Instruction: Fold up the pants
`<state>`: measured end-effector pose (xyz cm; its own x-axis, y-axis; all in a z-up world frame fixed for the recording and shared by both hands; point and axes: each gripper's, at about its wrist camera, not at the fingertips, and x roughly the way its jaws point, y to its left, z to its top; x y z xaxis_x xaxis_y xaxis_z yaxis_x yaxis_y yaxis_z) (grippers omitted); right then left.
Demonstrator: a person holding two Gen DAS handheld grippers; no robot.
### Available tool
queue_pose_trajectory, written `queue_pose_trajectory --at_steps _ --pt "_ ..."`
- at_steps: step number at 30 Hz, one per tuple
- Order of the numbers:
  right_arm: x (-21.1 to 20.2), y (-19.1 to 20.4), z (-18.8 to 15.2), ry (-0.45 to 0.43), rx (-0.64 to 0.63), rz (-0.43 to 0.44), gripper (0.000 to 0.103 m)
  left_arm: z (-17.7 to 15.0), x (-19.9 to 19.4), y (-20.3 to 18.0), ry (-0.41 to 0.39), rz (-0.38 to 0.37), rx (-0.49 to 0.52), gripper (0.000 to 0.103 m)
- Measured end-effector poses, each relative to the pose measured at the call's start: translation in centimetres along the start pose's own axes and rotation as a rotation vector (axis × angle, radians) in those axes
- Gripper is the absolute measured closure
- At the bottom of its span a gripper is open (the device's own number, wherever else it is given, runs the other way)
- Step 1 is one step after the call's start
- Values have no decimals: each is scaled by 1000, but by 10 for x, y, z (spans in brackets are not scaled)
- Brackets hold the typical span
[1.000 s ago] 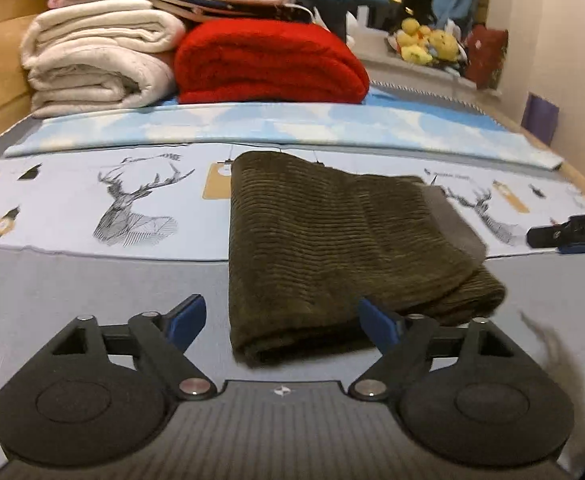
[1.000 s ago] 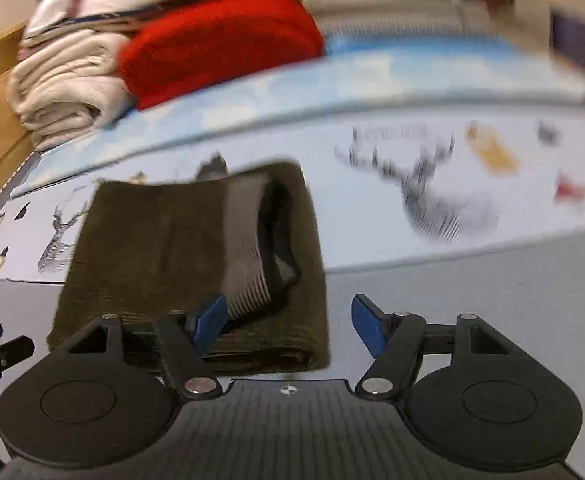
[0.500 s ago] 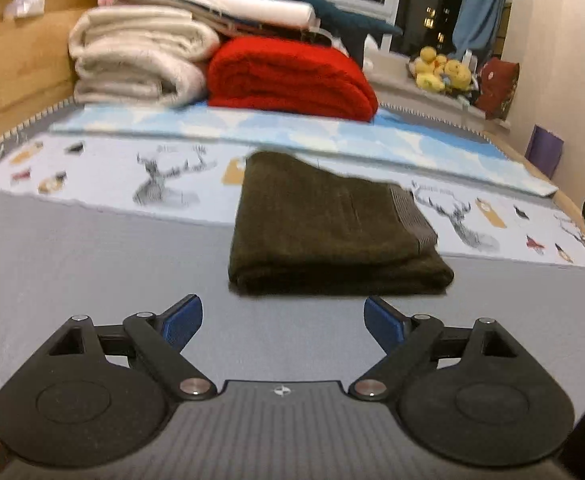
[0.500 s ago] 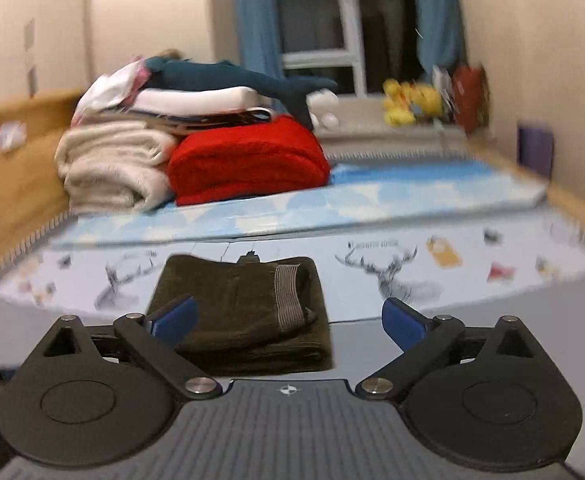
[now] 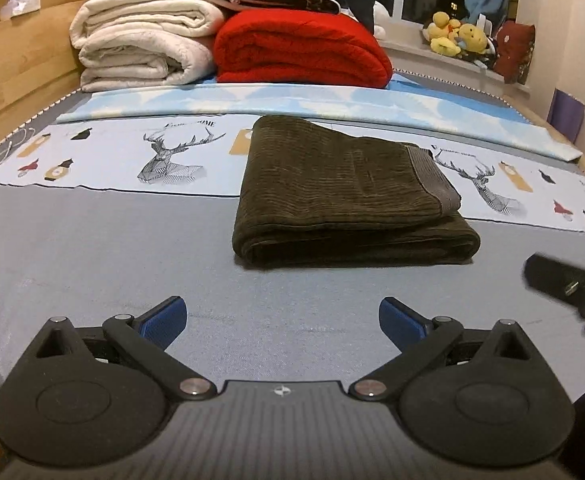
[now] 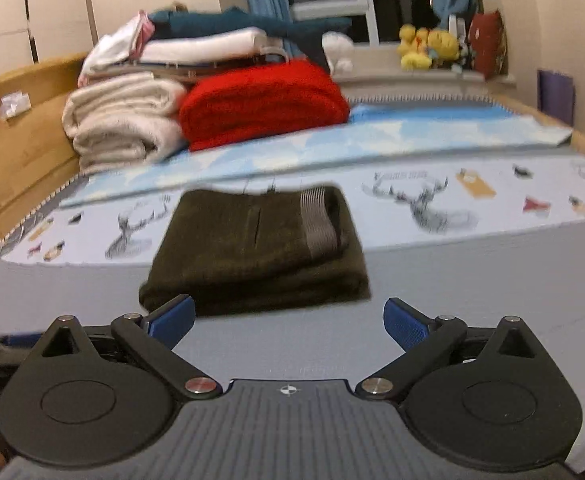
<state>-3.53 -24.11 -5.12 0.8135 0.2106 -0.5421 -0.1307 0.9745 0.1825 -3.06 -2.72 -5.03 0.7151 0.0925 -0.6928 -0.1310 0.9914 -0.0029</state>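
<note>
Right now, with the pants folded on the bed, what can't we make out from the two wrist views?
- Folded pants: inner layers and underside hidden by the top fold in both views; blurred in the right wrist view.
- Right tongs: left wrist view shows only a blurred dark part, cut off by the right edge.
- Plush toys on the windowsill: too small and soft for detail.

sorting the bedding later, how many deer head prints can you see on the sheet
2: one deer print left of the folded pants, one deer print right of them. The pants may hide others.
</note>
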Motion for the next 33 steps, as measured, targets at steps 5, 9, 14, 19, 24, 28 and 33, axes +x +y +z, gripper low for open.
queue_pose_trajectory --at_steps 5,9,14,19,24,28,33 --pt "11 2 -2 20 -19 18 3 0 6 -6 6 3 22 1" --pt "17 -4 -3 48 6 26 3 -1 10 -11 1 0 29 1" --pt "17 -2 -3 52 -11 39 3 -2 12 -19 -11 -2 55 1" --pt "18 5 -4 56 -59 38 3 -3 13 -19 -19 1 52 1" --pt "18 9 -4 55 -77 41 3 -2 13 -16 -19 -4 38 1" --pt "18 10 -5 57 -78 39 3 -2 13 -15 -16 -5 36 1" --pt "19 9 -6 59 -79 37 3 -1 14 -14 -12 -3 38 1"
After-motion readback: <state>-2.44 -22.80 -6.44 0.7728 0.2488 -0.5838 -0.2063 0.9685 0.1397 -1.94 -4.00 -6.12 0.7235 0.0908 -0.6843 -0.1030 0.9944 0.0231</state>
